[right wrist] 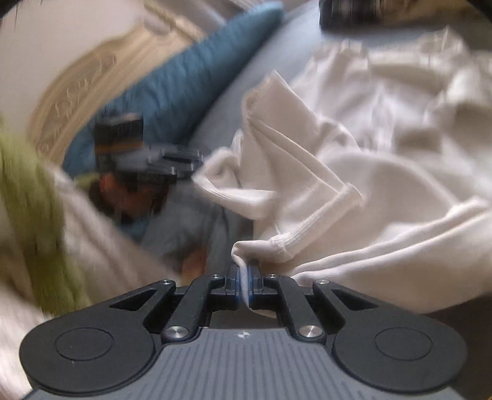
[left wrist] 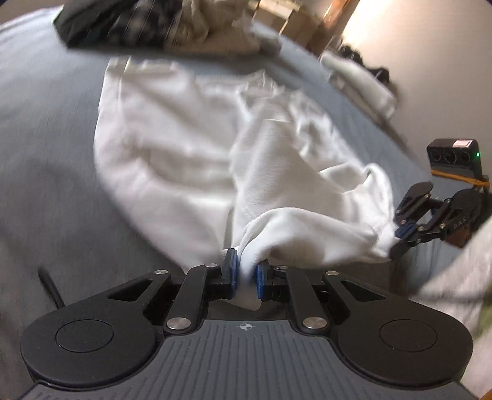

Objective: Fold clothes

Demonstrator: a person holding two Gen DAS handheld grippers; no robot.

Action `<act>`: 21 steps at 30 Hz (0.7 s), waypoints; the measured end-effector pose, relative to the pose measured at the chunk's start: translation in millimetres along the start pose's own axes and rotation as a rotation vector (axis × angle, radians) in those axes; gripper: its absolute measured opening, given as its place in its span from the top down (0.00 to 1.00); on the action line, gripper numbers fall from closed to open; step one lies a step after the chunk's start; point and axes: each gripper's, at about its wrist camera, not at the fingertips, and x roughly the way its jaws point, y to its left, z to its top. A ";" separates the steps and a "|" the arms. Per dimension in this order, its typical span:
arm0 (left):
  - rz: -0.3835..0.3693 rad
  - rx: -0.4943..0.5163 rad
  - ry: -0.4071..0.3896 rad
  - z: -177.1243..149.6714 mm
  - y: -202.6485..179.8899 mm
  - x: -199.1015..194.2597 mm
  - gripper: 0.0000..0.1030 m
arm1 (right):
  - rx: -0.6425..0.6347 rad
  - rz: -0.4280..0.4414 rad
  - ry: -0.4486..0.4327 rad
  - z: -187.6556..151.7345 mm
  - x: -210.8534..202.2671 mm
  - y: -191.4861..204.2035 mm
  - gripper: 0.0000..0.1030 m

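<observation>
The white shirt (left wrist: 172, 147) lies spread on the blue-grey bed (left wrist: 40, 154), its far part flat and its near edge lifted by me at two places; I hold it so because a fold needs the hem raised and kept taut between two corners — my judgement, not something the frames prove. My left claw (left wrist: 245, 272) is pinched on a bunched fold of the shirt, white cloth squeezed between the blue pads (left wrist: 232, 267); my right claw (right wrist: 243, 278) is pressed onto a thin hemmed edge, the cloth showing as a narrow strip between the jaws. In the left view the right claw sits off to the right, biting the shirt's other near corner, so the cloth sags in a shallow sling between the two grips; the sleeve (right wrist: 307, 172) flops loose in front of the right claw, not yet tucked.

Counted: one white shirt in hand; two claws, both gripping it; one heap of other clothes (left wrist: 147, 24) at the far edge of the bed — dark, striped and beige pieces, too blurred to number; one blue pillow (right wrist: 190, 80) by the pale carved headboard (right wrist: 80, 92); one white pillow (left wrist: 359, 80) against the wall.
</observation>
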 end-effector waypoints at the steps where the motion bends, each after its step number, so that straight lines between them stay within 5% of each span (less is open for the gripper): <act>1: 0.003 -0.006 0.019 -4.5 3.5 0.2 0.90 | -0.003 -0.003 0.036 -6.1 3.3 0.8 0.95; 6: 0.020 0.017 0.089 -19.7 12.3 0.3 0.89 | -0.056 -0.074 0.234 -31.0 24.3 4.2 0.95; 12: 0.071 0.019 0.119 -22.8 27.4 -12.7 0.72 | -0.066 -0.199 0.367 -31.5 30.4 3.2 0.86; 14: 0.102 0.013 0.120 -23.2 32.9 -24.4 0.45 | -0.065 -0.226 0.385 -30.6 16.6 4.8 0.59; 15: 0.117 0.011 0.120 -23.4 35.6 -30.3 0.41 | -0.065 -0.238 0.392 -30.3 8.6 5.8 0.54; 19: 0.178 0.000 0.120 -24.1 46.6 -53.7 0.40 | -0.056 -0.315 0.406 -28.9 -32.2 -1.0 0.54; 21: 0.228 0.004 0.055 -13.9 49.7 -62.8 0.40 | -0.049 -0.334 0.387 -20.6 -51.6 -0.7 0.54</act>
